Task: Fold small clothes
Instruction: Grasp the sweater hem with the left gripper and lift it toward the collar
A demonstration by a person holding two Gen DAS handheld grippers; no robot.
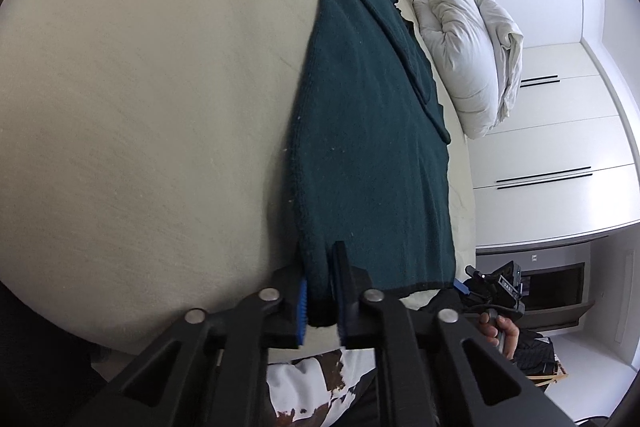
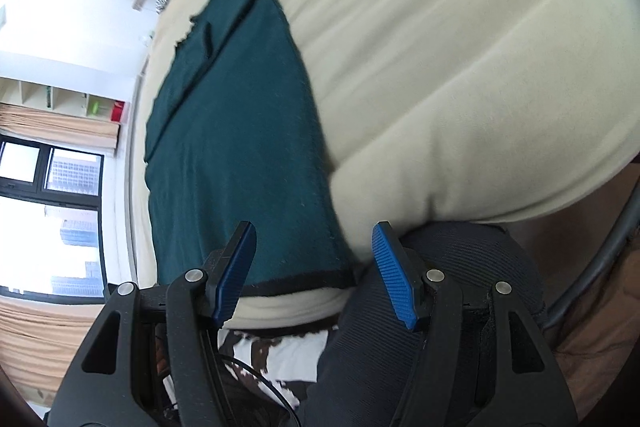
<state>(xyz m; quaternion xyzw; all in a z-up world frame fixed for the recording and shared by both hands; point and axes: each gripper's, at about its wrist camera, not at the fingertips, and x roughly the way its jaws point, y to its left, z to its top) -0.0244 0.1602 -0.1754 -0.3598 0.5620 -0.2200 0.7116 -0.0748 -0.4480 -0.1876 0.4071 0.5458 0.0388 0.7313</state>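
Cream-covered bed (image 1: 140, 107) in a bright bedroom carries the dark green garment (image 1: 360, 147), lying flat and lengthwise with one long side already doubled over, its black-trimmed hem at the near edge. My left claw (image 1: 320, 303) is clenched on the near hem corner; my right claw (image 2: 316, 275) is released, jaws apart over the other hem corner, pinching nothing. Step judged: securing the hem; next, close the right, then carry both corners toward the far end.

Bright daylight from window (image 2: 48, 211), fisheye edges warped, slight blur.
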